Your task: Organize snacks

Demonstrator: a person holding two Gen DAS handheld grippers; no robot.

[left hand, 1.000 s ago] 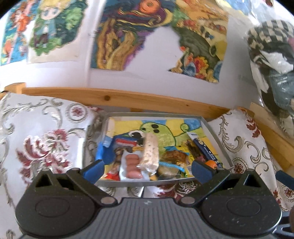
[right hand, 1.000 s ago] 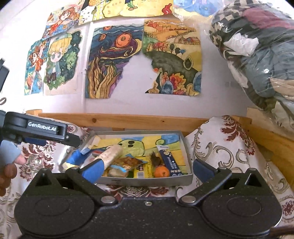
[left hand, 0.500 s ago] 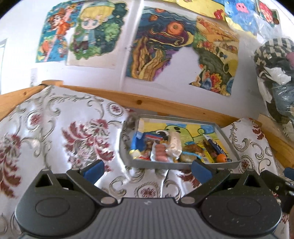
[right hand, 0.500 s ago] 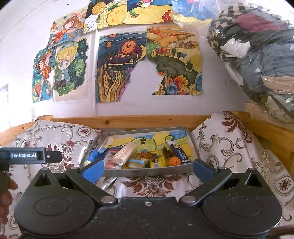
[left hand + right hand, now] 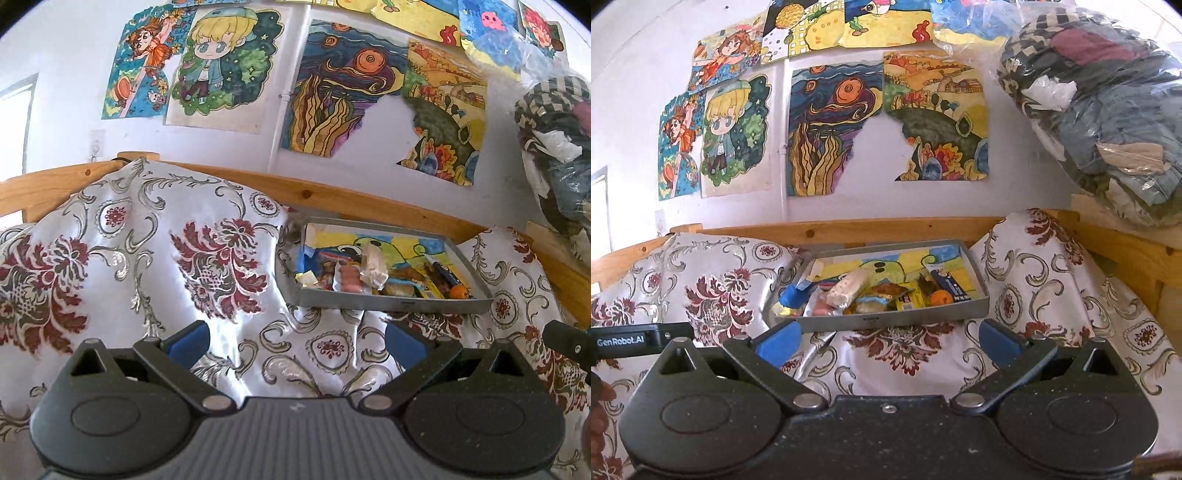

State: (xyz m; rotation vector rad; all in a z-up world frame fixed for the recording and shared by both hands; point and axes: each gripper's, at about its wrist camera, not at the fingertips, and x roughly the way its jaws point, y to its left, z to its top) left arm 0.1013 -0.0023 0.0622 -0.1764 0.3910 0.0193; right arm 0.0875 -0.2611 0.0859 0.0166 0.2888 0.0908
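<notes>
Premises: a lived-in home bedroom. Hand-coloured drawings (image 5: 890,122) are taped across the white wall at 12 o'clock. A pine bed frame (image 5: 886,230) carries a floral damask cover (image 5: 155,258). Bagged clothing (image 5: 1108,110) is stacked at 2 o'clock.

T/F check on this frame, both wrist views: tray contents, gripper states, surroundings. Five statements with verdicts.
1. The grey tray holds several snacks. True.
2. The left gripper is shut on a snack. False: its fingers are spread apart with nothing between them.
3. A small orange fruit lies near the right end of the tray. True.
4. The tray rests on a bare wooden table. False: it sits on floral patterned fabric.
5. The right gripper is open and short of the tray. True.
</notes>
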